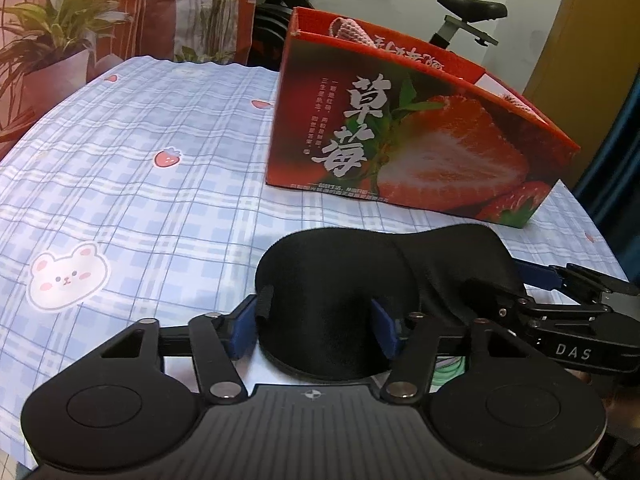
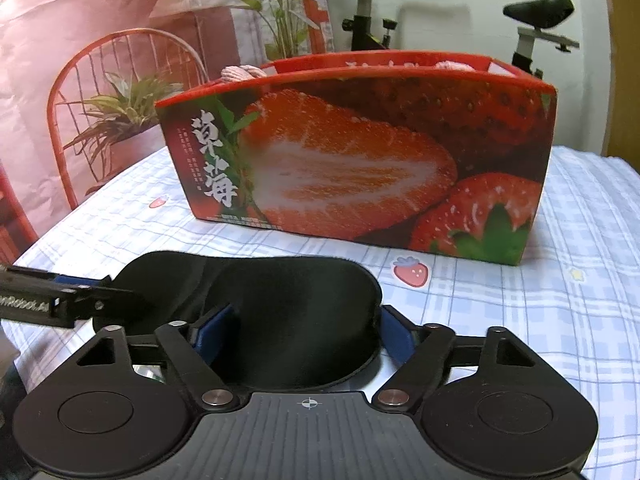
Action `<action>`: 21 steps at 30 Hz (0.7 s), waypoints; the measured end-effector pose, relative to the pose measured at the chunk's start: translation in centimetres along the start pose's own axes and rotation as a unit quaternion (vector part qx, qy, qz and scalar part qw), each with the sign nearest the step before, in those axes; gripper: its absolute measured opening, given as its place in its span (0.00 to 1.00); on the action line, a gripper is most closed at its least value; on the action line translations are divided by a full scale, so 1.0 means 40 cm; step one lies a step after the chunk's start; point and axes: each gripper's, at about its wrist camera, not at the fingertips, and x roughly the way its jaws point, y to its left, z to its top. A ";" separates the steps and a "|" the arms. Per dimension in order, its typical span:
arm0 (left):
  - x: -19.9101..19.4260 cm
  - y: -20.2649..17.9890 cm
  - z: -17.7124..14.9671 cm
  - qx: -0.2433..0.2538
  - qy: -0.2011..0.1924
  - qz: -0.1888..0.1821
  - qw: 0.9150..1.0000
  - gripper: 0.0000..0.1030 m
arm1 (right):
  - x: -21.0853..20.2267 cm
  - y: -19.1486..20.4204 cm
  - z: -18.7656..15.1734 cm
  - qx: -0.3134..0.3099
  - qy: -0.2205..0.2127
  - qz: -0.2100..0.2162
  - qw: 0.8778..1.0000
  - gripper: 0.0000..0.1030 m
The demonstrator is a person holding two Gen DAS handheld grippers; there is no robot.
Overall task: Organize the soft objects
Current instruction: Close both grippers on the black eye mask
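A black padded sleep mask [image 1: 360,264] [image 2: 280,292] lies on the blue checked tablecloth [image 1: 140,184], close in front of both cameras. My left gripper [image 1: 314,328] has its blue pads [image 1: 244,328] against both sides of the mask's left cup. My right gripper [image 2: 306,332] holds the other cup the same way, one pad [image 2: 216,332] dented into the fabric. Each gripper also shows in the other's view, the right gripper's fingers [image 1: 560,300] and the left gripper's fingers [image 2: 60,300]. Behind the mask stands an open red strawberry box [image 1: 400,140] [image 2: 360,160] with pink knitted items [image 1: 352,32] [image 2: 240,72] poking out.
The tablecloth [image 2: 560,300] runs bare to the left and right of the box. Potted plants [image 1: 52,40], a red wire chair [image 2: 120,80] and an exercise bike [image 2: 536,12] stand beyond the table's far edge.
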 end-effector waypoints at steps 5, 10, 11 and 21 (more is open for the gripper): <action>-0.007 -0.019 0.009 0.022 -0.009 -0.013 1.000 0.40 | -0.017 0.010 -0.003 -0.011 -0.019 -0.007 1.000 0.61; -0.008 -0.051 0.012 0.050 -0.016 -0.017 0.998 0.30 | -0.034 0.022 -0.008 -0.027 -0.041 -0.007 0.999 0.49; -0.008 -0.052 0.011 0.051 -0.017 -0.019 0.998 0.29 | -0.038 0.025 -0.009 -0.030 -0.045 -0.007 0.999 0.45; 0.001 -0.051 -0.009 0.042 -0.016 -0.027 0.999 0.28 | -0.046 0.020 -0.009 -0.023 -0.050 0.005 0.998 0.31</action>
